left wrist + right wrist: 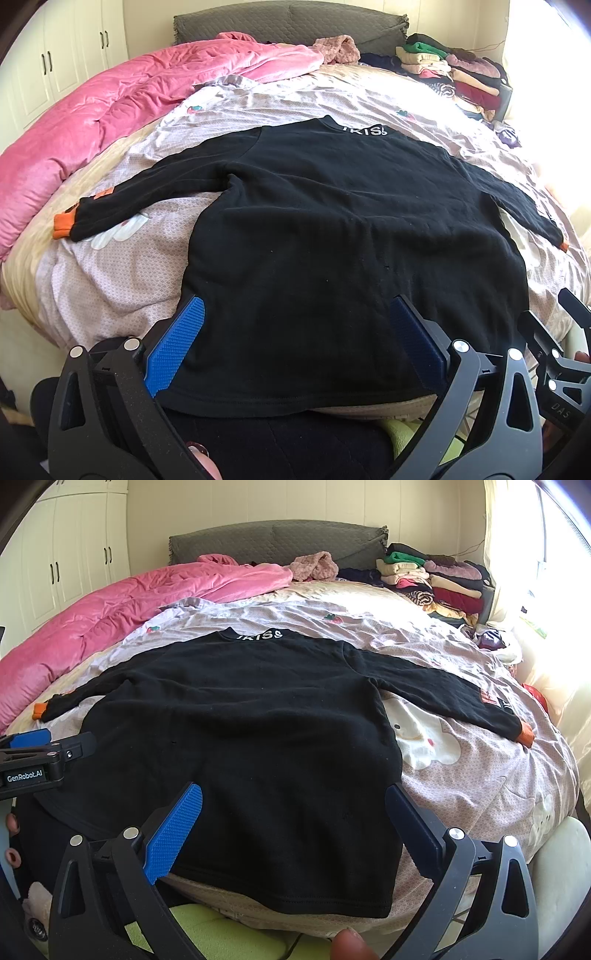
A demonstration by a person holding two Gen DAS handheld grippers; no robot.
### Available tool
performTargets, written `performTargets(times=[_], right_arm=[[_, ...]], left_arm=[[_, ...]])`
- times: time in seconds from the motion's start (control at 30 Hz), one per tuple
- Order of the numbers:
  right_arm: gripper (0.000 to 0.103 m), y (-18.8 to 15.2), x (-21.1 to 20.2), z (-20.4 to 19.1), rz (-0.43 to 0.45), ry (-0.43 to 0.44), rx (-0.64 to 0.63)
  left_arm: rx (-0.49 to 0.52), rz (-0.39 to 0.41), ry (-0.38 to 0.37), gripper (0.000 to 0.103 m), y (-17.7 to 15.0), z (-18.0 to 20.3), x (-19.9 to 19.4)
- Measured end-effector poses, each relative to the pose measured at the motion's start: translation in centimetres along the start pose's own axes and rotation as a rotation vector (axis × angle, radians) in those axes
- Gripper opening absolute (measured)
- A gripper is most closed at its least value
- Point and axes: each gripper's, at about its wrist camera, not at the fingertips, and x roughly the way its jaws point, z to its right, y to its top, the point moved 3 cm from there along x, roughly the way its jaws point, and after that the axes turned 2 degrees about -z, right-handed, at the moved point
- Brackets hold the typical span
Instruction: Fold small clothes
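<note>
While jaws gape, sweater (332,229) beyond.

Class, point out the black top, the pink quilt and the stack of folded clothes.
Black top (240,738): right wrist view, middle of its body.
Pink quilt (110,110): left wrist view, its rumpled middle.
Stack of folded clothes (436,579): right wrist view, centre of the stack.

black sweatshirt (332,229) looks like matt fleecy cloth, orange ribbed cuffs. pink quilt (110,110) is plush with a slight sheen. bed sheet (480,768) thin wrinkled cotton. gripper pads (173,834) textured blue plastic.
</note>
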Motion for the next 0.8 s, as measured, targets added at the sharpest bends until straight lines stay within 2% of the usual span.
performTargets(times=[0.8], right_arm=[[0.099, 0.09, -0.01, -0.02, -0.002, 0.000, 0.000]], left_arm=[[-0.002, 0.002, -0.001, 0.094, -0.07, 0.02, -0.10]])
